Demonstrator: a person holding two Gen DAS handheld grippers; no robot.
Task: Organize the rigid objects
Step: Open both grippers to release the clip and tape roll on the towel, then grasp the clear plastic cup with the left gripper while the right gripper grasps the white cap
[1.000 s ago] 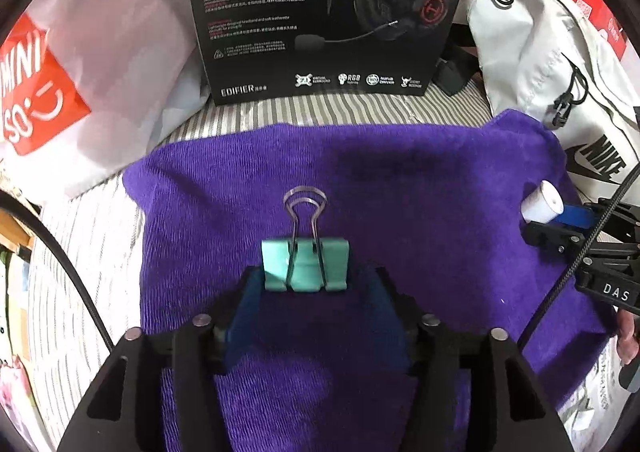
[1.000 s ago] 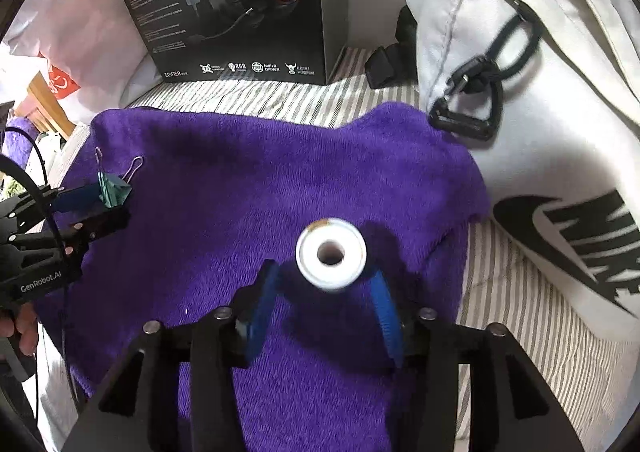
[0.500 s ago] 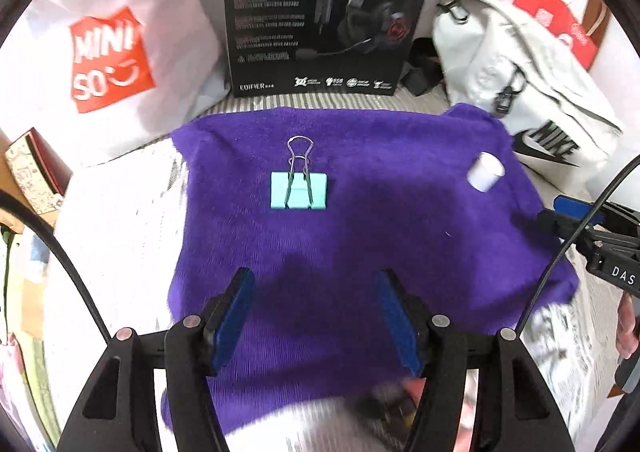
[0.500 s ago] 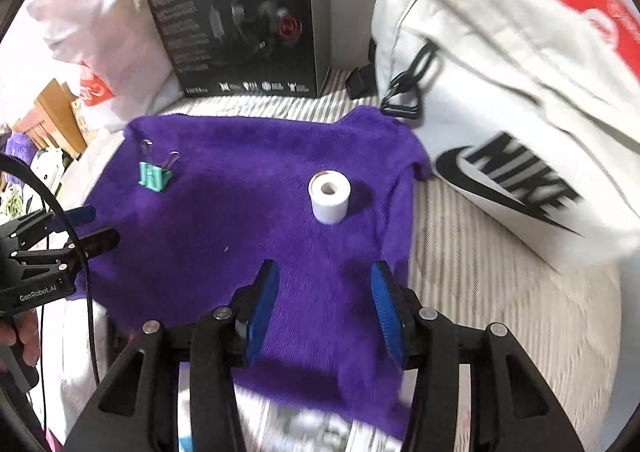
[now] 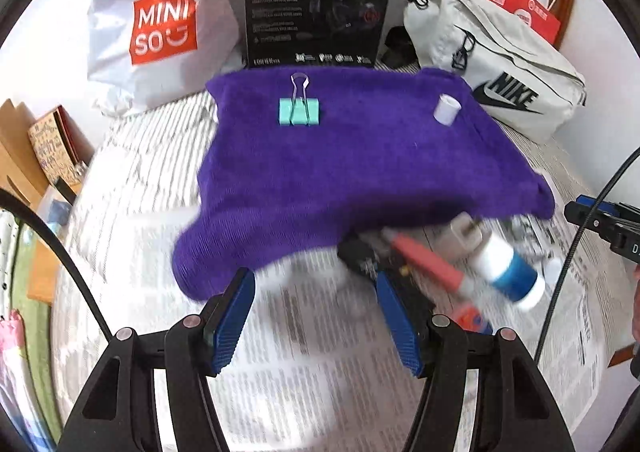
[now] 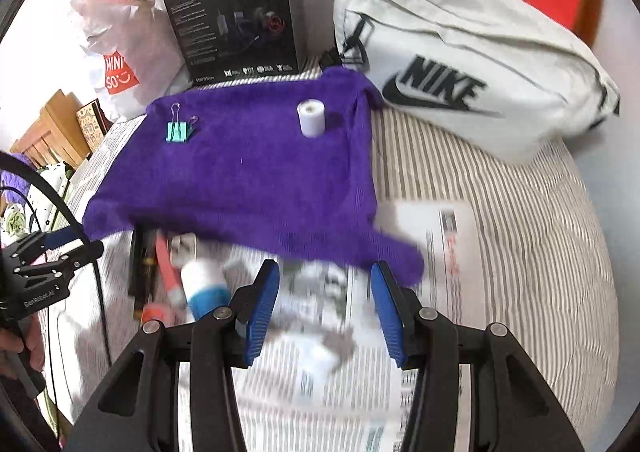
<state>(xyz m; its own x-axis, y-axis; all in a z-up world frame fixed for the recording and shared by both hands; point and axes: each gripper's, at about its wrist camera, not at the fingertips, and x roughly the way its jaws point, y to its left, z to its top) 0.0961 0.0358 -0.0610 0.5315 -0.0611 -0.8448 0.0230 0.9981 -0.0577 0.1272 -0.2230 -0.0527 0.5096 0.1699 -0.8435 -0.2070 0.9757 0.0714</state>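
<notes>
Both grippers, left gripper (image 5: 316,316) and right gripper (image 6: 326,306), spread empty; binder clip (image 5: 300,111) and what looks like a tape roll (image 5: 447,110) lie on purple cloth (image 5: 360,163)

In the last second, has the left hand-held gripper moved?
Yes. The left hand-held gripper backed away from the green binder clip, now far off on the purple towel.

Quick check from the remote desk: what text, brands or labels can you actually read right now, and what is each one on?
"MINI SO": white plastic shopping bag, on its red patch.
"NIKE": pale grey fabric waist bag, black print.
"HECATE": black headset box, top edge.
"G2": the same box, red letters.
"GenRobot.AI": left gripper body.
Too small or blurred: the box's fine print, the newspaper, the red paper bag.
</notes>
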